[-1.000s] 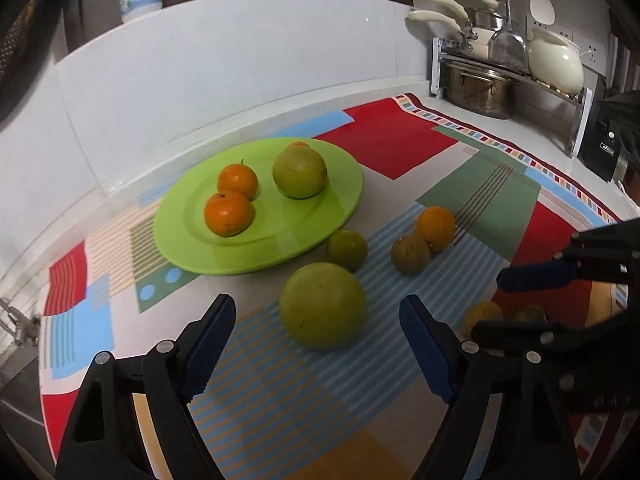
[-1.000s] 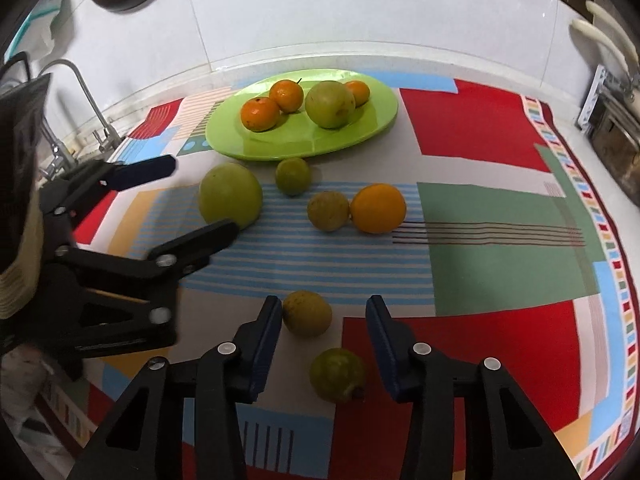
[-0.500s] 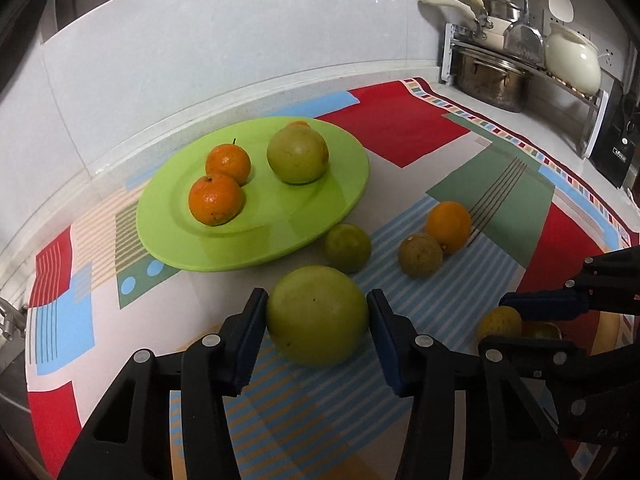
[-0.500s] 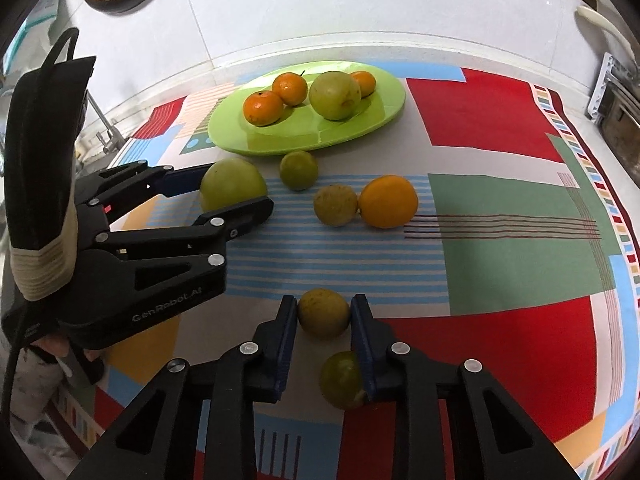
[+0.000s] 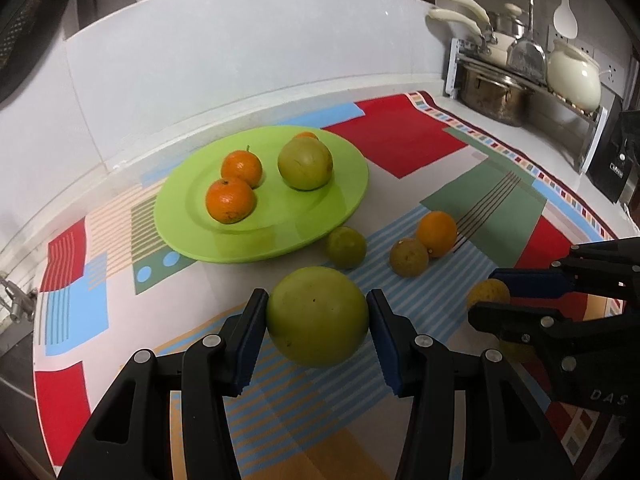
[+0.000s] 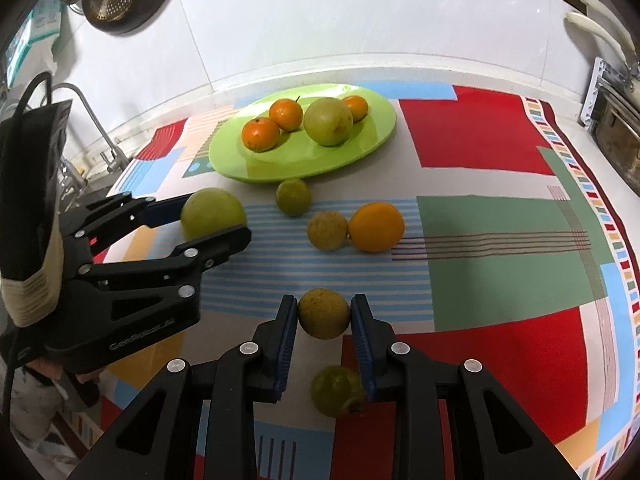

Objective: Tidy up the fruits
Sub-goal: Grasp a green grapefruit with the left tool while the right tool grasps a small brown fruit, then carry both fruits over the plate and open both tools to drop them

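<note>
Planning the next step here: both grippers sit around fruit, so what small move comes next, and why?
Probably lift both straight up. The left gripper is shut on the large green fruit, the right gripper on the small yellowish fruit; both fruits belong on the green plate.

The green plate (image 5: 340, 216) looks like glossy plastic, mirroring light near its rim. Under it, the patterned mat (image 6: 480, 140) is smooth with a faint sheen. Beside the plate, the large green fruit (image 5: 316, 316) has smooth, slightly shiny skin. Behind the plate, the white wall (image 5: 240, 60) is glossy.
</note>
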Tool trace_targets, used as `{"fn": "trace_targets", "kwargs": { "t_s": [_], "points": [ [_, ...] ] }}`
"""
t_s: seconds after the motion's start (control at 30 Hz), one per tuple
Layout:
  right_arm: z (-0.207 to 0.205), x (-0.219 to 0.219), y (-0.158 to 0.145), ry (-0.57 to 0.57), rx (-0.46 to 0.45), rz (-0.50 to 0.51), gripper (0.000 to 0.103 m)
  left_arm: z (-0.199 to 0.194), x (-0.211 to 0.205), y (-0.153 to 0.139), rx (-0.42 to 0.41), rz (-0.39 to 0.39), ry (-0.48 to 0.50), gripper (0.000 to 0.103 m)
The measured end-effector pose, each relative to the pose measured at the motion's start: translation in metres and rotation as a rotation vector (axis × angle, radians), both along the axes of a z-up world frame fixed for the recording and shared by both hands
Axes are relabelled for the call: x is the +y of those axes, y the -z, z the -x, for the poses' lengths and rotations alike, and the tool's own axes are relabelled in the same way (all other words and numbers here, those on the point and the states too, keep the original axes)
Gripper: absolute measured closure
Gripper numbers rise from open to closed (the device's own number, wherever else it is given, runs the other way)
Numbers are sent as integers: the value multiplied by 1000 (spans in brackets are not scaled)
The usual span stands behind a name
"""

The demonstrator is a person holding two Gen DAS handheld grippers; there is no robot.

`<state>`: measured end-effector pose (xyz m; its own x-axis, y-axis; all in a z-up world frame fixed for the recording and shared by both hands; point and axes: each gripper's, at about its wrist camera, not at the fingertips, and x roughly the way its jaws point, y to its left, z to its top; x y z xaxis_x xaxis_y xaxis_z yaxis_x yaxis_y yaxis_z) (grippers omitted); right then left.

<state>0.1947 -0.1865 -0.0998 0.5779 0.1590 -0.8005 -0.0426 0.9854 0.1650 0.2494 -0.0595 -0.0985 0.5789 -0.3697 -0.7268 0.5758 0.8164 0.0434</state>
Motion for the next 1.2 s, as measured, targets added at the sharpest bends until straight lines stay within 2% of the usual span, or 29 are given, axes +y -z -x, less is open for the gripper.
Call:
{"fn": "trace_targets", "kwargs": {
  "t_s": [0.2,0.7,0.9,1.2],
  "points": [
    [-1,1,-14,-6,-53,5,74,3,9,-15,-18,34,-37,53],
    [-30,6,-67,-44,-230,23,74,-10,24,-60,-143,70,-97,53],
    [-54,8,-90,-68,-307,34,74,-26,27,-79,-203,74,-118,53],
    [-97,8,-105,-98,-341,16,74,-64,26,-89,-248,61,-149,53]
  ]
}}
